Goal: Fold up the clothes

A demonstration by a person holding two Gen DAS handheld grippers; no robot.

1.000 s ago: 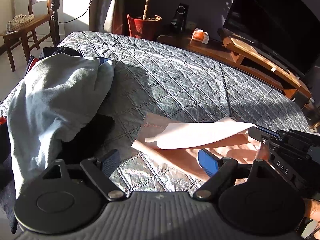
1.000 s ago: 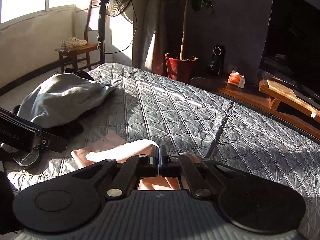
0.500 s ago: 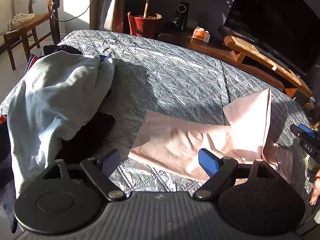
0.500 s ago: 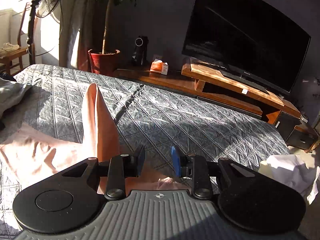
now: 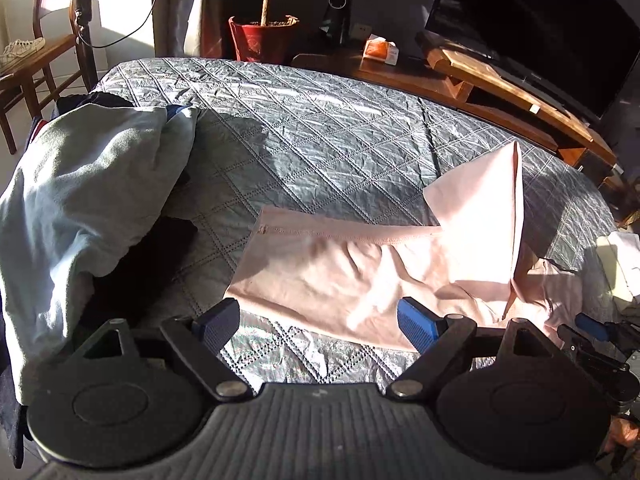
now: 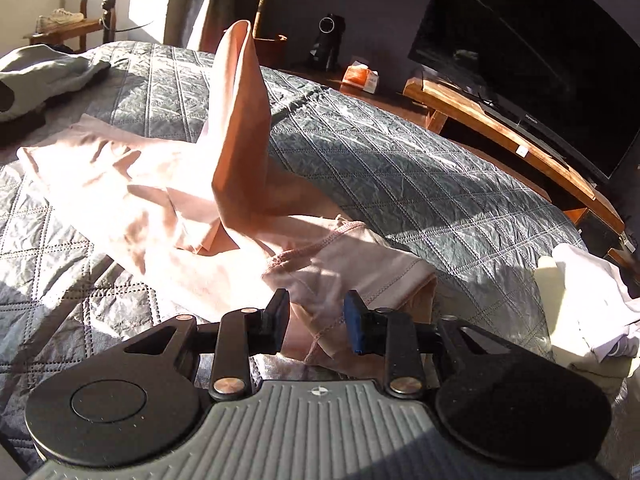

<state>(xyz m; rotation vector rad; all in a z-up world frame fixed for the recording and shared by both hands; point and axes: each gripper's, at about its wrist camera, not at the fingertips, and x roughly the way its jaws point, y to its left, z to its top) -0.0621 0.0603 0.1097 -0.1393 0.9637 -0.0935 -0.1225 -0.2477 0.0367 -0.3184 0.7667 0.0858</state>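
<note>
A pale pink garment (image 5: 360, 268) lies spread on the grey quilted bed (image 5: 320, 132), with one part standing up in a tall peak (image 6: 238, 112). My left gripper (image 5: 318, 322) hovers open over the garment's near edge, nothing between its blue pads. My right gripper (image 6: 318, 322) is open just above the garment's hemmed end (image 6: 352, 264), with cloth lying under the gap. The right gripper's tip (image 5: 592, 330) shows at the lower right of the left wrist view.
A heap of light grey and dark clothes (image 5: 84, 196) covers the bed's left side. White cloth (image 6: 588, 296) sits at the bed's right edge. Beyond the bed are a wooden TV bench (image 5: 500, 80), a television (image 5: 552, 24), a red plant pot (image 5: 262, 38) and a chair (image 5: 28, 64).
My right gripper has let go of the pink garment and opened, swinging back to the right end. The lifted flap was laid open, leaving a standing peak. The left gripper stayed put.
</note>
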